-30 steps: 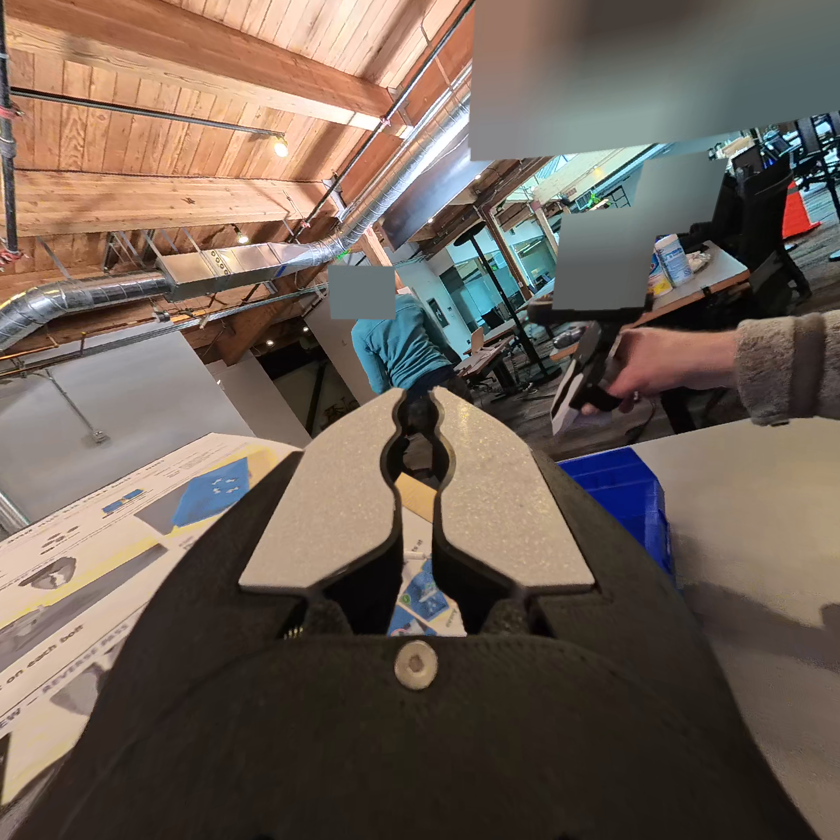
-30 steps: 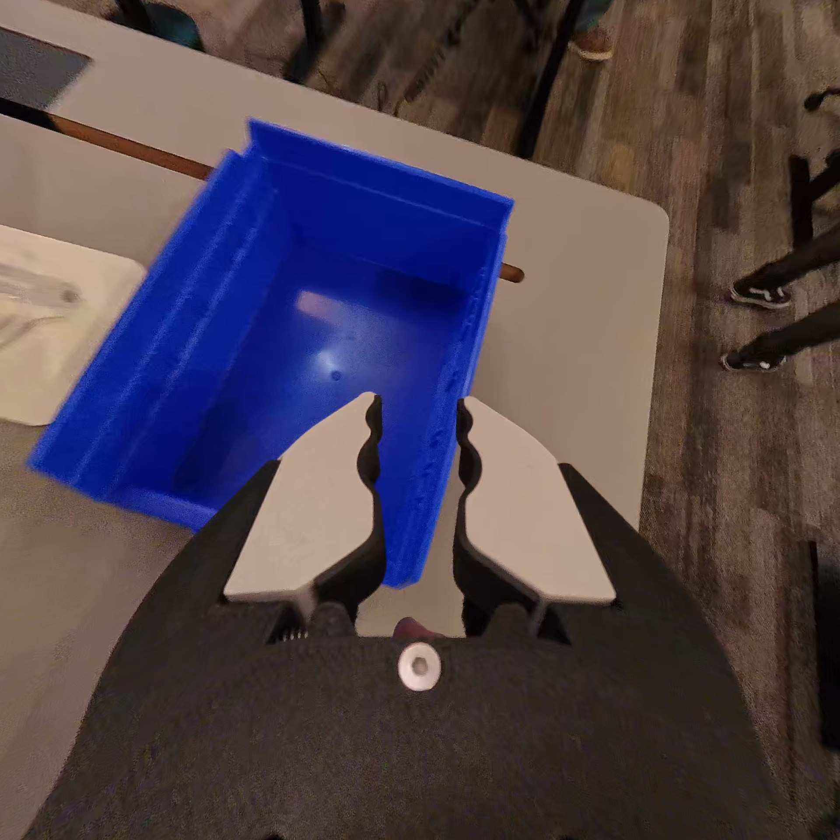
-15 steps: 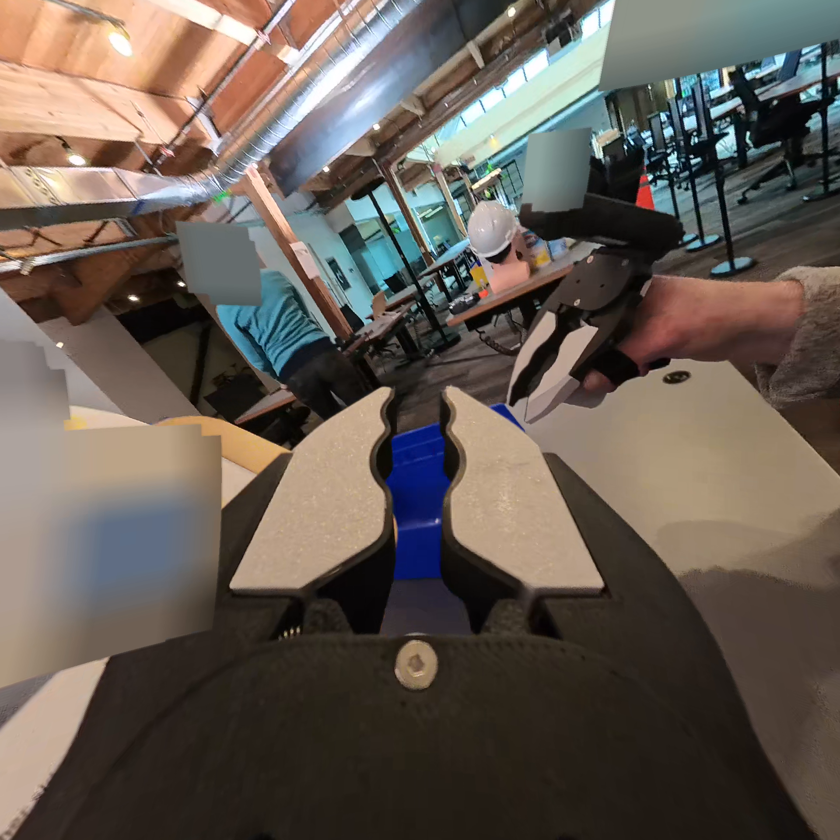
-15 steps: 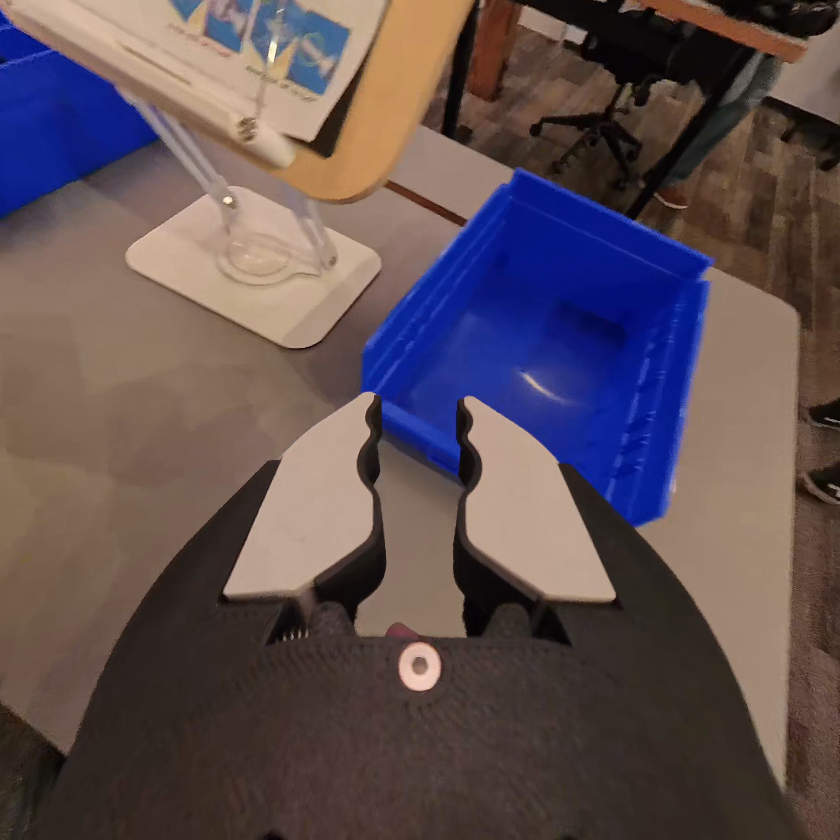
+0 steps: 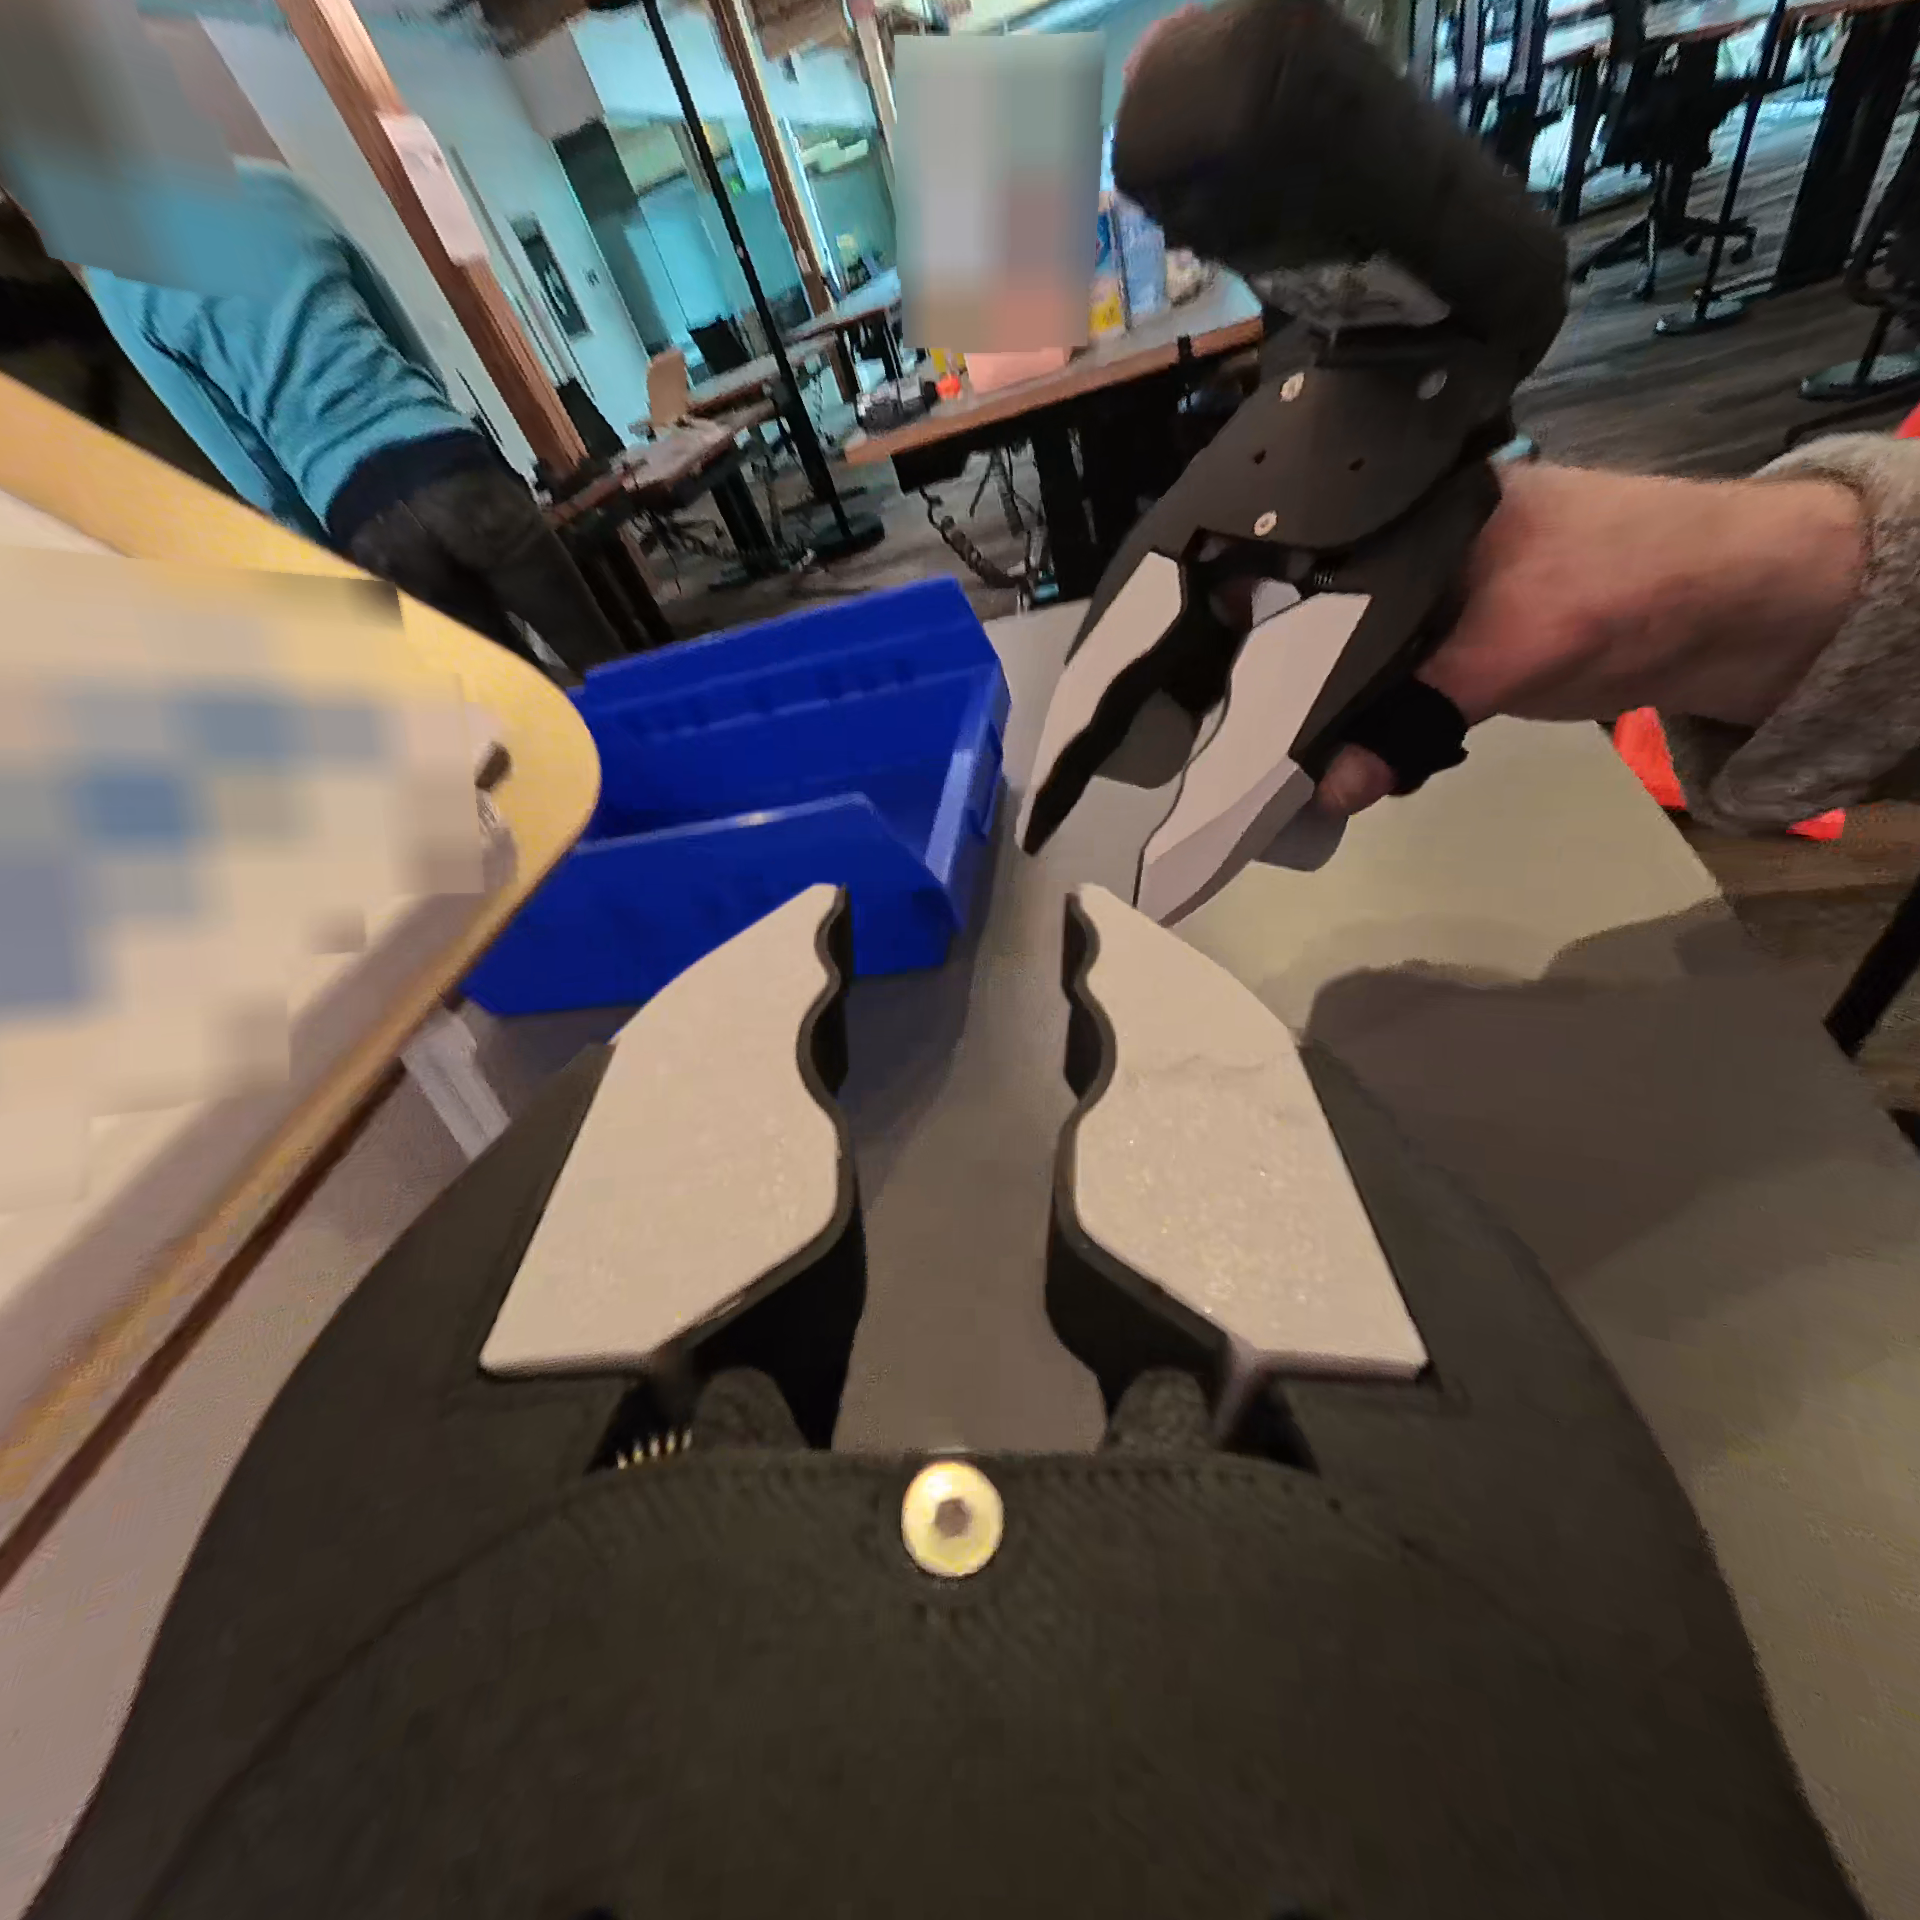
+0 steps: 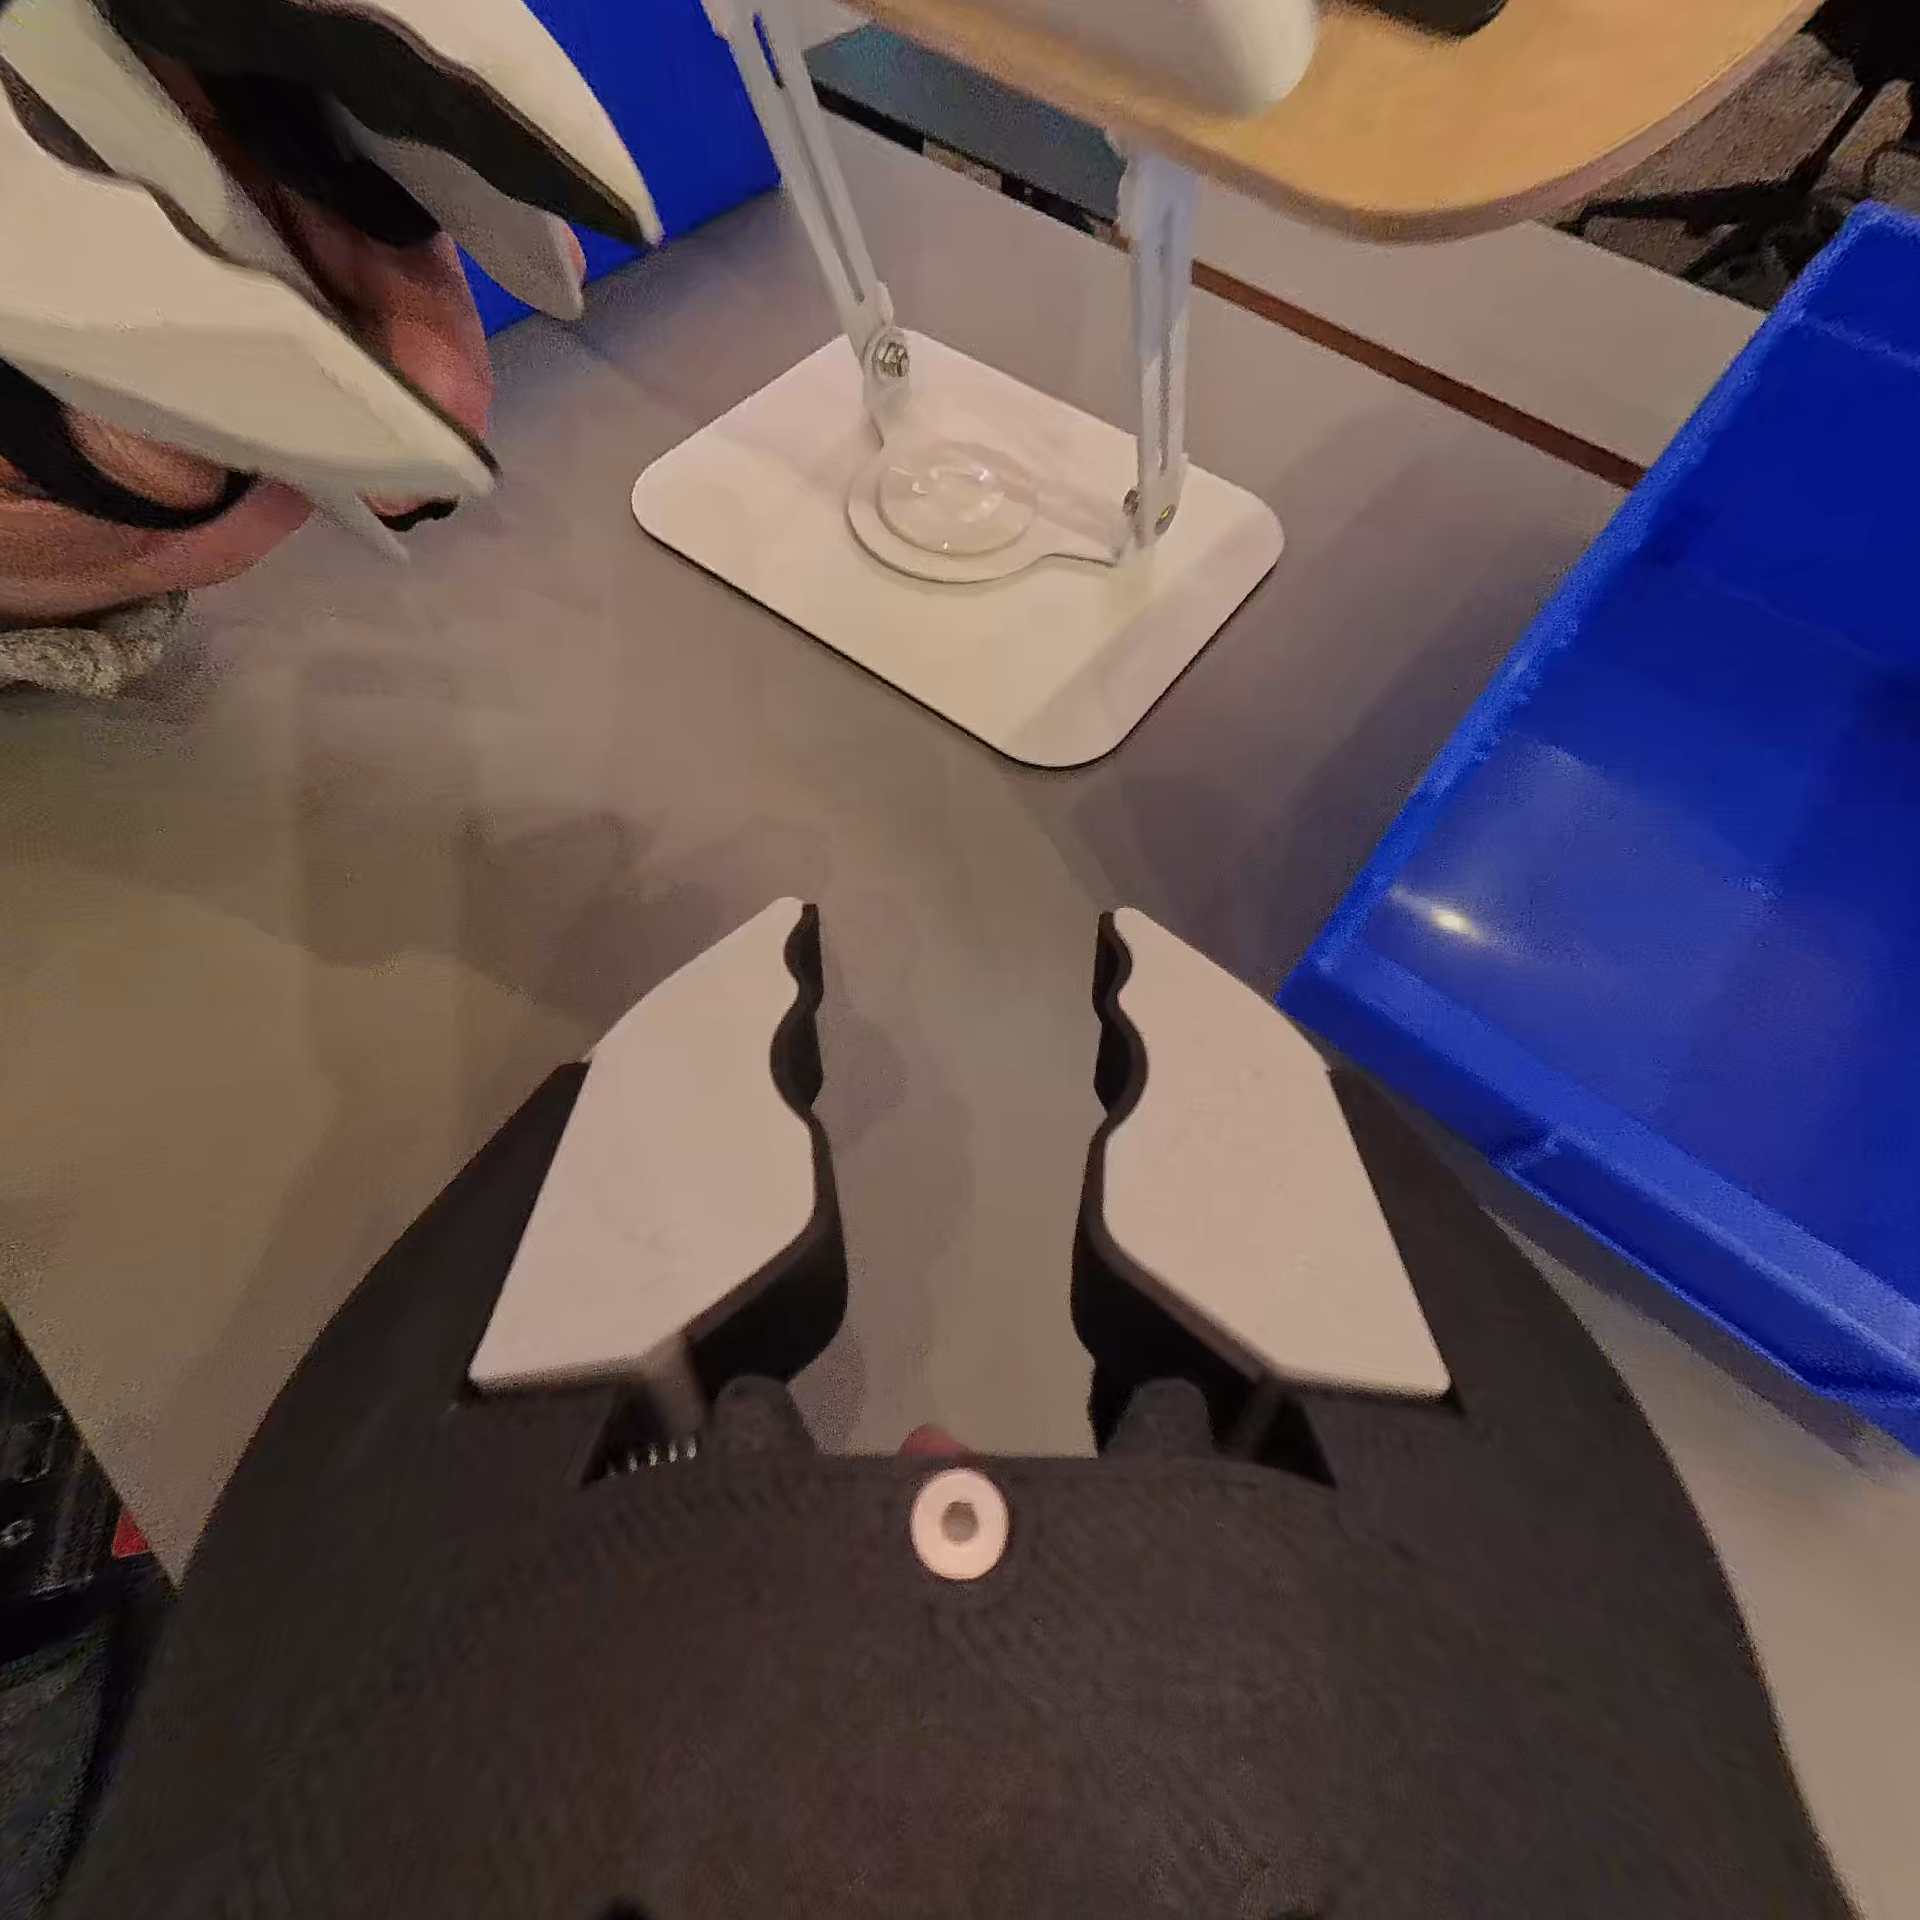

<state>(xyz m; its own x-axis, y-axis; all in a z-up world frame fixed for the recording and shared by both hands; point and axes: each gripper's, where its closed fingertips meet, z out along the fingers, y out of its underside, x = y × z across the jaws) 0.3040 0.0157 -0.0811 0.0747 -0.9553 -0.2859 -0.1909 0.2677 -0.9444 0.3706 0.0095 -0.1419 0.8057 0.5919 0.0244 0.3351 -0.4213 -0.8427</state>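
LEFT WRIST VIEW
Left hand-held gripper (image 5: 951,920): jaws spread apart, nothing between the pads, only grey tabletop (image 5: 1455,1039) seen through the gap.
Blue bin (image 5: 790,790): on the tabletop just ahead and left of the left fingertip, open top, inside hidden from this angle.
Right hand-held gripper (image 5: 1091,862): ahead and to the right, gripped by a hand (image 5: 1621,603) in a grey fuzzy sleeve, tips pointing down near the bin's right end, jaws parted, grasp bare.
Wooden board (image 5: 520,727): tilted, close on the left, overhanging the bin's near corner.
Background: person in a teal top (image 5: 270,353), desks further off.

RIGHT WRIST VIEW
Right hand-held gripper (image 6: 956,920): jaws wide, holding nothing, hovering over bare tabletop (image 6: 416,831).
Blue bin (image 6: 1683,831): right of the fingertips, close beside the right finger, visible floor empty.
White stand base (image 6: 966,623): ahead on the tabletop, two white struts rising to the wooden board (image 6: 1455,135).
Left hand-held gripper (image 6: 540,343): upper left, jaws apart, empty.
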